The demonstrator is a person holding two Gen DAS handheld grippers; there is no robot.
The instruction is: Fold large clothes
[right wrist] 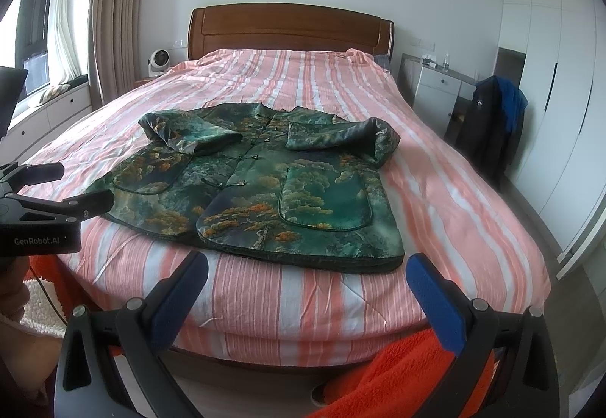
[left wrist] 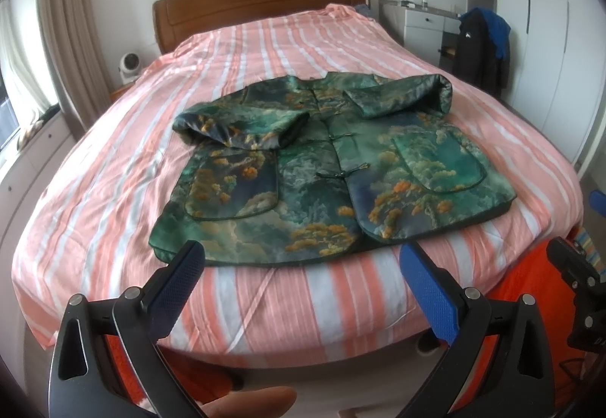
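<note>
A green patterned jacket (left wrist: 322,168) with orange tree print lies face up on the pink striped bed (left wrist: 113,160). Both sleeves are folded in across its chest. It also shows in the right wrist view (right wrist: 265,187). My left gripper (left wrist: 303,259) is open and empty, just short of the jacket's hem near the bed's foot. My right gripper (right wrist: 306,270) is open and empty, also just short of the hem, toward the jacket's right side. The left gripper's body shows at the left of the right wrist view (right wrist: 49,205).
A wooden headboard (right wrist: 291,27) stands at the far end. A white fan (right wrist: 158,62) sits to the left. A desk (right wrist: 439,92) and a chair draped with dark clothes (right wrist: 496,130) stand to the right, by white wardrobes (right wrist: 560,96). An orange rug (right wrist: 409,372) lies below.
</note>
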